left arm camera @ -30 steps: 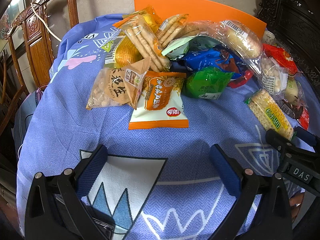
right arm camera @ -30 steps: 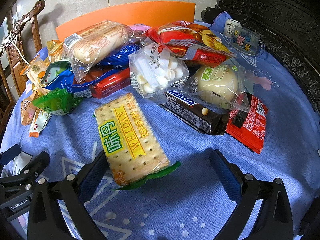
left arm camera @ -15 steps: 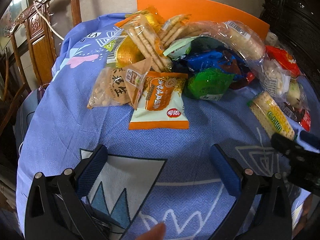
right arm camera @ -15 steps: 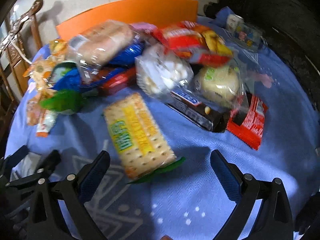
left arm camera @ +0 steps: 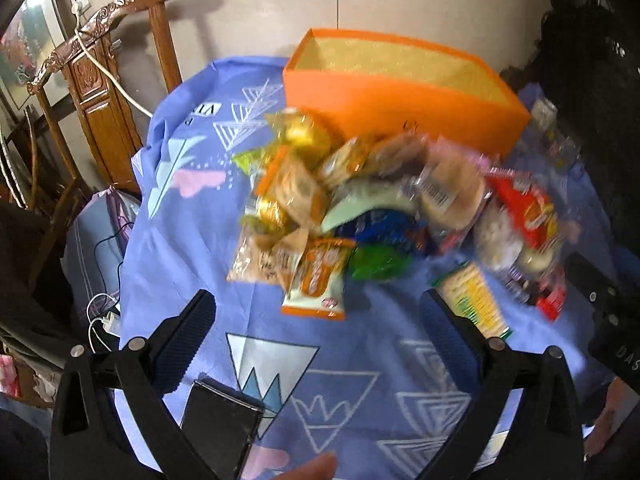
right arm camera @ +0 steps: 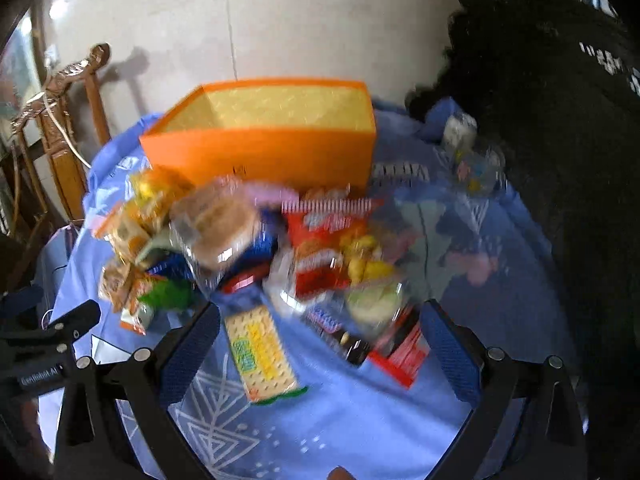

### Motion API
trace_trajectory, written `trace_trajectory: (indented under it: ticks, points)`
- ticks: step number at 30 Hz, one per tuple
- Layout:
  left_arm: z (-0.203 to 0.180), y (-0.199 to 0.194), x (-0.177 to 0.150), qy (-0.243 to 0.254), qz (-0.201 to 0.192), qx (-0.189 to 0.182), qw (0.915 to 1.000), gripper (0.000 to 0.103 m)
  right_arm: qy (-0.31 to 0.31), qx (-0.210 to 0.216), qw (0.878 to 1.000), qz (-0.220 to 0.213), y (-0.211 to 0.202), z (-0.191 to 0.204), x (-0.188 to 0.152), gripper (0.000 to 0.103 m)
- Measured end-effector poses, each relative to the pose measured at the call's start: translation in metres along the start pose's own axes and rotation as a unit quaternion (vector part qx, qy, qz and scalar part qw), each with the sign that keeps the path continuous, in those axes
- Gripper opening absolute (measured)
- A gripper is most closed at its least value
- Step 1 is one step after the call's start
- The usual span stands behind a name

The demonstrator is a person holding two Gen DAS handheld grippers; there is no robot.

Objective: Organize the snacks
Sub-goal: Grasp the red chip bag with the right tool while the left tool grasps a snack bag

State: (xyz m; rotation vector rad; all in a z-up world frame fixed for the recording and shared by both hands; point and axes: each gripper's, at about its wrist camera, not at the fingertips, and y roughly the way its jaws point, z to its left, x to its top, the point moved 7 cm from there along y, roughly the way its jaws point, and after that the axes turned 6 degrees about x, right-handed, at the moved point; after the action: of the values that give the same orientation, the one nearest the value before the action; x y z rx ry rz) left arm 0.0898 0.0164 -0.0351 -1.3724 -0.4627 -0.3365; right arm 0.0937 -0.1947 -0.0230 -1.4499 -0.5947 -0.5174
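A blurred heap of snack packets (left arm camera: 360,208) (right arm camera: 256,248) lies on the blue tablecloth (left arm camera: 192,240), in front of an open orange box (left arm camera: 400,92) (right arm camera: 272,136) with nothing visible inside. A yellow cracker pack (left arm camera: 474,304) (right arm camera: 260,354) lies nearest, apart from the heap. An orange-and-white packet (left arm camera: 320,280) sits at the heap's front. My left gripper (left arm camera: 320,336) is open, raised above the cloth, empty. Just as open and empty, my right gripper (right arm camera: 320,348) hangs high over the cracker pack.
A carved wooden chair (left arm camera: 100,80) stands at the left behind the table. Dark carved furniture (right arm camera: 540,120) fills the right. A black phone-like object (left arm camera: 220,424) lies on the cloth near my left gripper. A small clear packet (right arm camera: 468,152) sits at the far right.
Both grippers have risen and pulled back from the table, so the orange box's open top now shows. The snacks have not moved; both views are motion-blurred.
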Motion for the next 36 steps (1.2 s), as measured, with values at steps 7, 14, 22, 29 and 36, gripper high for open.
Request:
trace_trajectory:
  ticks: [7, 14, 22, 29, 36]
  points:
    - [-0.008, -0.004, 0.020, -0.002, 0.000, 0.014, 0.9999, 0.099, -0.004, 0.003, 1.000, 0.000, 0.010, -0.012, 0.027, 0.100]
    - [-0.009, 0.016, 0.046, 0.026, 0.002, 0.001, 0.9996, 0.099, 0.013, -0.020, 1.000, 0.005, 0.024, -0.020, 0.033, 0.100]
    - [-0.022, 0.052, 0.052, 0.066, 0.015, -0.027, 0.9974, 0.099, 0.017, -0.047, 0.998, 0.031, 0.052, -0.037, 0.015, 0.100]
    - [-0.007, 0.073, 0.058, 0.063, 0.029, -0.024, 0.9973, 0.099, 0.007, -0.028, 0.998, 0.054, 0.084, -0.030, 0.021, 0.100]
    - [0.000, 0.099, 0.067, 0.058, 0.044, -0.032, 0.9968, 0.099, 0.005, 0.002, 0.995, 0.100, 0.124, -0.026, 0.019, 0.078]
